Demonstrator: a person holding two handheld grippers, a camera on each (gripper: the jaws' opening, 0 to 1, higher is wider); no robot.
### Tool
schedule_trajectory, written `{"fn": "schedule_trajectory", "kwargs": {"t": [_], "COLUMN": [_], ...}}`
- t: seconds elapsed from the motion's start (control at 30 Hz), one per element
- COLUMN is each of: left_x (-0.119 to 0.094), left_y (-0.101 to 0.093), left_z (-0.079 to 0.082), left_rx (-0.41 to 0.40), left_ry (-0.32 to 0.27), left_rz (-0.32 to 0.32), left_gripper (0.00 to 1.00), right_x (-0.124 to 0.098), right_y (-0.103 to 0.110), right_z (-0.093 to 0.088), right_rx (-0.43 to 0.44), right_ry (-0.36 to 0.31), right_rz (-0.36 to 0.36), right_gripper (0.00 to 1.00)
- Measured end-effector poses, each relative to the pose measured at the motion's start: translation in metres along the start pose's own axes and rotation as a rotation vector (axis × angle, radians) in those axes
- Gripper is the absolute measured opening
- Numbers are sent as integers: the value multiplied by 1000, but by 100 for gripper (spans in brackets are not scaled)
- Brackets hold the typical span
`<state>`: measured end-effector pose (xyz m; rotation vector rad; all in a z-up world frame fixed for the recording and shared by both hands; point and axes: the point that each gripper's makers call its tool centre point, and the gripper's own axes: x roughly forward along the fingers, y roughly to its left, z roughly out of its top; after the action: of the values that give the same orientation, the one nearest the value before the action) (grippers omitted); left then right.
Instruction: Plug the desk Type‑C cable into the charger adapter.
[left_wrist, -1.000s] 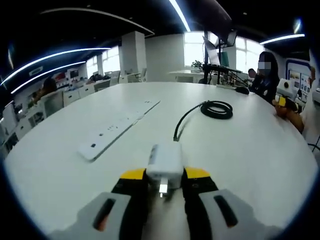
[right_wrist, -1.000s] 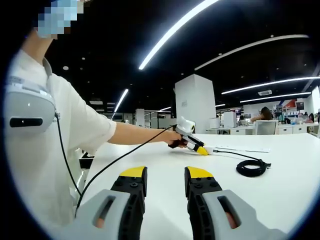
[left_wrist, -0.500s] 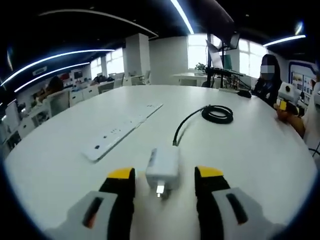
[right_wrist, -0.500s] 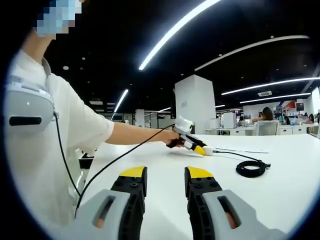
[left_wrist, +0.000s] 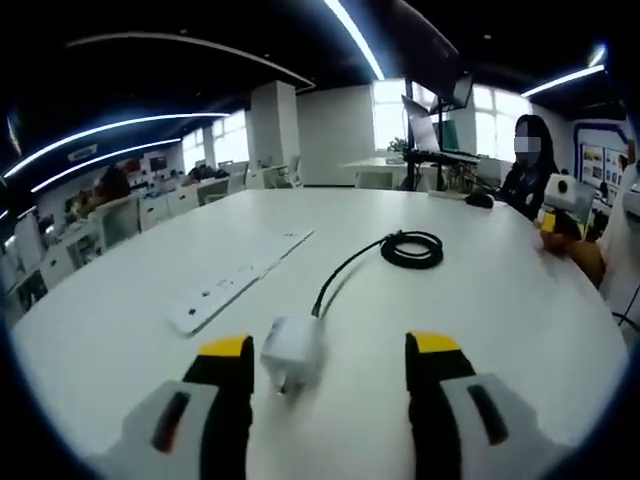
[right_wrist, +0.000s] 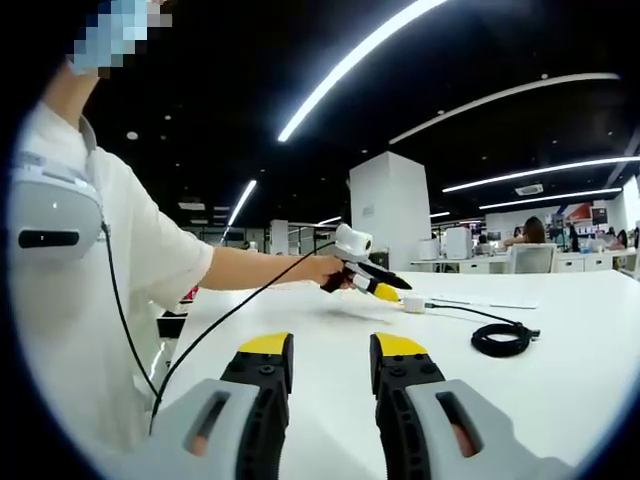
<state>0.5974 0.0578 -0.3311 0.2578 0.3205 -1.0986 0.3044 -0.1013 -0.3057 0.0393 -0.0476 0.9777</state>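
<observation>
The left tongs (left_wrist: 328, 365) stood wide apart around the small white charger adapter (left_wrist: 291, 351) on the white surface (left_wrist: 480, 290); the right tongs (right_wrist: 331, 362) gaped empty.

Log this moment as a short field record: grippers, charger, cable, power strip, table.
left gripper: open, fingers wide apart, raised off the table
right gripper: open, holding nothing, hovering above the table
charger adapter: white, lying free on the table between the left fingers, cable end at its far side
Type-C cable: black, coiled farther out, one strand running to the adapter
power strip: white, flat, to the left of the cable in the left gripper view
table: white, round
</observation>
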Motion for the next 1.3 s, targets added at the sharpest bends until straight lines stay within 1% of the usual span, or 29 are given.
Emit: {"fn": "schedule_trajectory", "kwargs": {"t": [0.17, 0.3, 0.4, 0.57, 0.6, 0.67, 0.83, 0.9, 1.0, 1.13, 1.3], "left_x": [-6, -12, -20, -34, -36, -39, -49, -56, -63, -76, -95], "left_y": [-7, -17, -26, -39, -42, -46, -62, -74, -84, -99, -113], "left_z": [7, 8, 12, 23, 25, 26, 34, 38, 40, 43, 47], "left_rx": [-1, 10, 17, 15, 18, 34, 32, 32, 30, 26, 20], "left_ry": [-17, -13, -26, -79, -87, -82, -116, -140, -161, -192, -238], "left_rz": [15, 28, 33, 51, 64, 80, 87, 91, 97, 113, 135], "left_gripper": [70, 73, 74, 75, 75, 76, 76, 76, 77, 78, 78], "right_x": [0, 0, 1, 1, 1, 1, 1, 0, 0, -2, -5], "right_y": [-1, -3, -3, -4, -5, -6, -8, -9, -10, -13, -16], "right_z": [2, 3, 3, 4, 4, 5, 7, 7, 8, 9, 11], "right_rx": [1, 3, 3, 4, 4, 7, 10, 11, 11, 11, 15], "right_ry": [-10, -15, -13, -15, -16, -20, -29, -30, -32, -37, -42], "right_rz": [-6, -10, -10, -14, -16, -17, -27, -33, -39, -64, -83], "right_gripper": [33, 33, 34, 35, 35, 36, 36, 36, 37, 41, 44]}}
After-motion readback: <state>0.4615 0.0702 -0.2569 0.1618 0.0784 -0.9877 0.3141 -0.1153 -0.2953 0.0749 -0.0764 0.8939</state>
